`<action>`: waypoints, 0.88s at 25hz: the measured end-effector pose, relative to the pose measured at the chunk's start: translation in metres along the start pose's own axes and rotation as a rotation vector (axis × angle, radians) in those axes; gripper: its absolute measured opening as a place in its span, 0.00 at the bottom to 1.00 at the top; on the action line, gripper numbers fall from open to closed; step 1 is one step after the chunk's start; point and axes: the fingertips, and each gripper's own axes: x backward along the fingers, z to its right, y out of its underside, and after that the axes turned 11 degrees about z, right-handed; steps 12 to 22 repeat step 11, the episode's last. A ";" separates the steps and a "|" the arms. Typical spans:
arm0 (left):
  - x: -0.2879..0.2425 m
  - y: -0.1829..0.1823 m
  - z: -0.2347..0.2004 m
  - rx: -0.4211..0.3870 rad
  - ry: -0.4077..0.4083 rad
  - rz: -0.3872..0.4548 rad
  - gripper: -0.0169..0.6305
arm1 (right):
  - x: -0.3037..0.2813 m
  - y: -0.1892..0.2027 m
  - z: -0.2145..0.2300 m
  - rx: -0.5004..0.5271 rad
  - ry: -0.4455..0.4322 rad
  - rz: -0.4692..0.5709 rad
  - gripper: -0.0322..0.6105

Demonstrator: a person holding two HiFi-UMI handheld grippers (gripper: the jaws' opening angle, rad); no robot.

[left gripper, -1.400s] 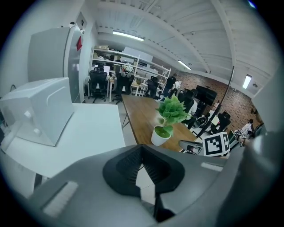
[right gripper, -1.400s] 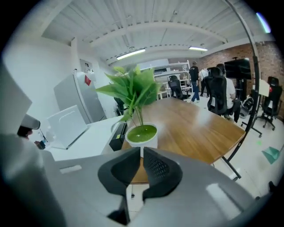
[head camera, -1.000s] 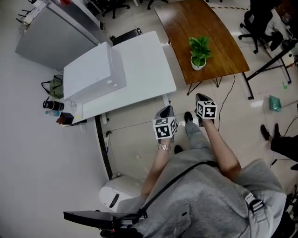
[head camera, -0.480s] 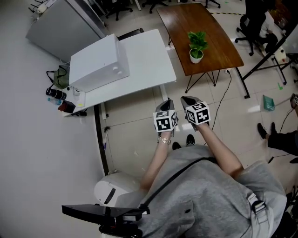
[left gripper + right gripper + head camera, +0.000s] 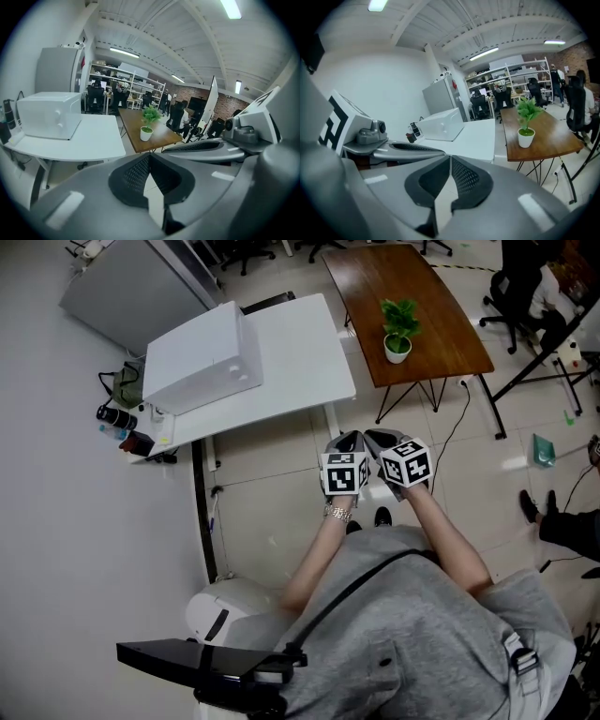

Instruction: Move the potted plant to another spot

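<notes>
At the far left a grey cabinet stands against the wall; below it, dark bottles crowd the left end of a white table; a white box-shaped appliance sits on that table's left half. In front of the person and short of the white table's near edge, both tools are held over the tiled floor, side by side with their tips close; the left gripper has its jaws pressed together at the tips with nothing between them; just beside it, the right gripper is likewise closed and empty, its marker cube turned up toward the head view. Beyond them and to the right, across a strip of floor from the white table, stands a wooden table with a curved brown top on thin dark legs; the potted plant stands upright on that top, toward its near end and well apart from both grippers. It is a small plant; its round white pot narrows slightly toward the base; a bushy tuft of bright green leaves rises from it, taller and wider than the pot itself. At the far right, black office chairs stand past the wooden table; a small green object lies on the floor.
</notes>
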 end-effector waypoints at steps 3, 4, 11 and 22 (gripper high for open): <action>-0.002 -0.003 0.004 -0.003 -0.004 0.004 0.05 | 0.006 -0.004 0.001 -0.010 -0.021 0.007 0.05; -0.002 -0.003 0.005 -0.003 -0.008 0.005 0.05 | 0.006 -0.004 0.001 -0.014 -0.028 0.005 0.05; -0.010 -0.001 0.018 -0.016 -0.015 -0.004 0.05 | 0.017 0.002 0.012 -0.033 -0.047 -0.028 0.05; -0.010 -0.001 0.018 -0.016 -0.015 -0.004 0.05 | 0.017 0.002 0.012 -0.033 -0.047 -0.028 0.05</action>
